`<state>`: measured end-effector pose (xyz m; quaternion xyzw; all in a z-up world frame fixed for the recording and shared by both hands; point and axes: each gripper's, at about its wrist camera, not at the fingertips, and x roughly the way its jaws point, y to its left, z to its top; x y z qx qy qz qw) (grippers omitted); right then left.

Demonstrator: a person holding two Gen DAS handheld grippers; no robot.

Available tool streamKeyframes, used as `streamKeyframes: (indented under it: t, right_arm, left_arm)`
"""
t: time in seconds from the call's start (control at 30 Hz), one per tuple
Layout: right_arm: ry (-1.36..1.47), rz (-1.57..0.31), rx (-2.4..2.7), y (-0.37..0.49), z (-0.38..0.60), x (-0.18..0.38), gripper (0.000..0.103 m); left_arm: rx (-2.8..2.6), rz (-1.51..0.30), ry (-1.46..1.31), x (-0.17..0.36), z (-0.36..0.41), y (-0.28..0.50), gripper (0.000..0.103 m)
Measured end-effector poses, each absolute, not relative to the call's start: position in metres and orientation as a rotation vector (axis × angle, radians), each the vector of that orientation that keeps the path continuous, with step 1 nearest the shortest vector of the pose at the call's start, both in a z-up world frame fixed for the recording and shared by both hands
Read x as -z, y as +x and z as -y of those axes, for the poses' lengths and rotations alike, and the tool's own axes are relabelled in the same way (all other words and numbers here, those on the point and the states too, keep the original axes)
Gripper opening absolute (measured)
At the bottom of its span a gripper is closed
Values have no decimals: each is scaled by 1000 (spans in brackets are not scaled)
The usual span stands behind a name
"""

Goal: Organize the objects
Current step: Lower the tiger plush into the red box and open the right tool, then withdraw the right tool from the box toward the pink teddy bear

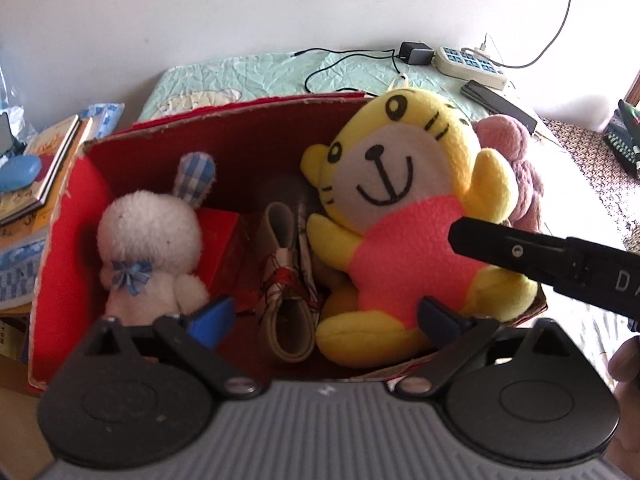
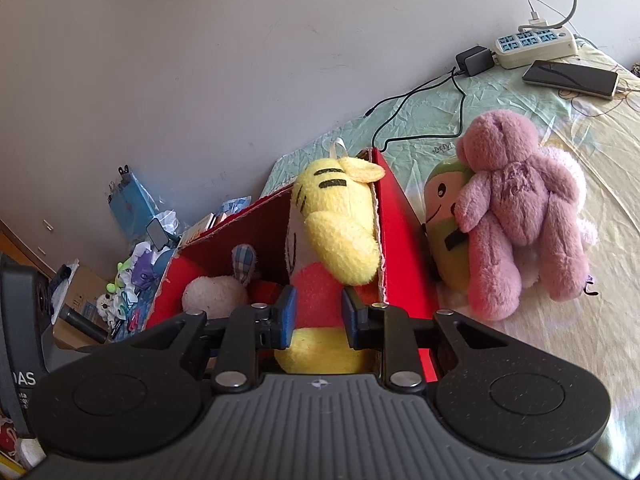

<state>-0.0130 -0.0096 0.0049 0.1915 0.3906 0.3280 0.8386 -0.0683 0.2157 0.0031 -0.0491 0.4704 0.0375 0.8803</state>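
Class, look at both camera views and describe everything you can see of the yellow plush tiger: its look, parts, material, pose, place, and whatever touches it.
The yellow plush tiger is soft fleece, with a white face, stitched black eyes, nose, smile, whiskers and forehead stripes, small rounded ears, stubby yellow arms and feet, and a pink-orange body. It sits leaning back at the right end of the red cardboard box, head above the rim. The right tongs straddle its body, pads at or near its sides; the left tongs are wide open in front of it.

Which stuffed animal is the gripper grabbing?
The yellow tiger in the red box. The right gripper is pinching its pink tummy. The white bunny and pink bear aren't being touched.
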Motion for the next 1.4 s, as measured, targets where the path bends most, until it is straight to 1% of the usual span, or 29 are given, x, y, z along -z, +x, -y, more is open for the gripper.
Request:
streamKeyframes:
  t: [1.07,1.4]
  right_arm:
    - [355,-769,-744,-24,12,-4,26]
    - [357,-758,-774,-23,14,-3,26]
  left_arm:
    - [-180,-974,-41,-5,-198,-69,102]
    - [-226,-943,-9,-5,-190,-73,102]
